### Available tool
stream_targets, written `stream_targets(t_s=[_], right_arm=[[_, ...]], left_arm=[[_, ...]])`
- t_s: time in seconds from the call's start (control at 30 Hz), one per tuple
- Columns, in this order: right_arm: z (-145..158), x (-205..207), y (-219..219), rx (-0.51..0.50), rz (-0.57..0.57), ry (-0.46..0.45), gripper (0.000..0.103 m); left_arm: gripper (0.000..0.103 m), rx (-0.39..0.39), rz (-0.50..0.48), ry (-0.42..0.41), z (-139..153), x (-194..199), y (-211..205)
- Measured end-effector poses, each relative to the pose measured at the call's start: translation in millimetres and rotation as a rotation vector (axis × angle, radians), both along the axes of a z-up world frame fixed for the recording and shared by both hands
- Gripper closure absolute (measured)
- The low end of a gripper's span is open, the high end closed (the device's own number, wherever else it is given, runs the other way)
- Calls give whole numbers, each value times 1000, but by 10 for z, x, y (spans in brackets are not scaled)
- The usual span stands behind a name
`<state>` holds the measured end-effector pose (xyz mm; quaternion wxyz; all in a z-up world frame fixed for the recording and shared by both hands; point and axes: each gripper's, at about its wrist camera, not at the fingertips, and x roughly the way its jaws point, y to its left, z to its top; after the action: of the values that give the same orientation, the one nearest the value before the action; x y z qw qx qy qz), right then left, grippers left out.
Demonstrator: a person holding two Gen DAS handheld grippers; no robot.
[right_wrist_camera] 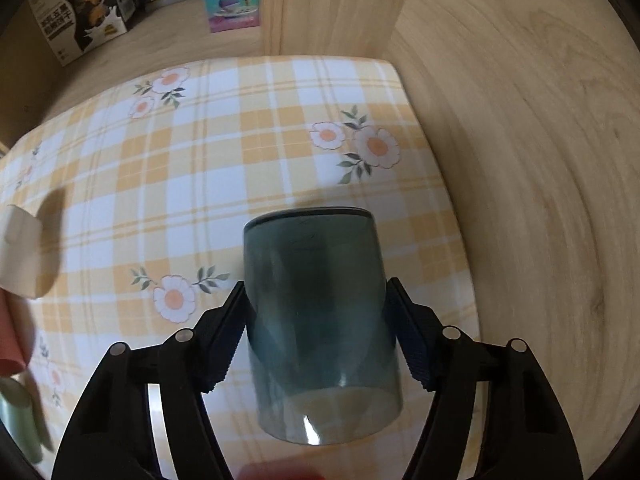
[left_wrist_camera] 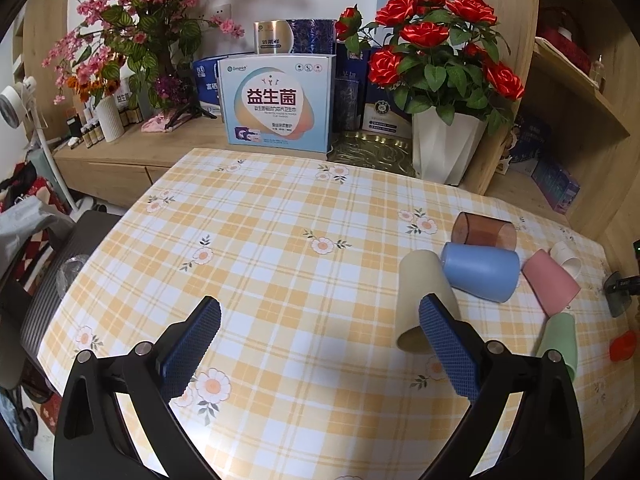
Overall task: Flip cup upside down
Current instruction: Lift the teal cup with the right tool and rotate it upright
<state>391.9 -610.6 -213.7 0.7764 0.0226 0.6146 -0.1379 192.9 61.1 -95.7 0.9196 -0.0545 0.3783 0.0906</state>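
Note:
My right gripper (right_wrist_camera: 316, 312) is shut on a translucent dark teal cup (right_wrist_camera: 316, 320), held above the plaid tablecloth (right_wrist_camera: 224, 168) near the wooden wall, with its open mouth toward the camera. My left gripper (left_wrist_camera: 320, 320) is open and empty over the tablecloth (left_wrist_camera: 280, 220). Several cups lie on their sides to its right: cream (left_wrist_camera: 420, 280), blue (left_wrist_camera: 480, 272), translucent brown (left_wrist_camera: 484, 232), pink (left_wrist_camera: 550, 282), white (left_wrist_camera: 566, 258), green (left_wrist_camera: 560, 340). The cream cup lies just beyond my left gripper's right finger.
Behind the table stand a rose pot (left_wrist_camera: 444, 148), boxes (left_wrist_camera: 276, 100) and a flower vase (left_wrist_camera: 110, 118). A wooden panel (right_wrist_camera: 520, 160) borders the table's right side. A white cup (right_wrist_camera: 20, 256), a pink cup (right_wrist_camera: 10, 340) and a green cup (right_wrist_camera: 16, 412) show at left.

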Motion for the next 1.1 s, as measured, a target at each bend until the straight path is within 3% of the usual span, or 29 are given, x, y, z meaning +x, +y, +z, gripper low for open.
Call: stream_targets(t_s=[0.4,0.6,0.9,1.1], right_arm=[[-60,28,-56,18,-82,9,37],[204,-229,26,31,-113,-51,37],[501,-440,592,31,-53,-77,37],[877,-635,1103,27,15,-133,37]], left_arm=[[6,-1,-10,0,2,-42,-28],[6,-20,-13,-16,23,-60,-1],[6,-65,-47,-36,-1,-169,57],[6,-92,-57,-29,-43,-317,258]])
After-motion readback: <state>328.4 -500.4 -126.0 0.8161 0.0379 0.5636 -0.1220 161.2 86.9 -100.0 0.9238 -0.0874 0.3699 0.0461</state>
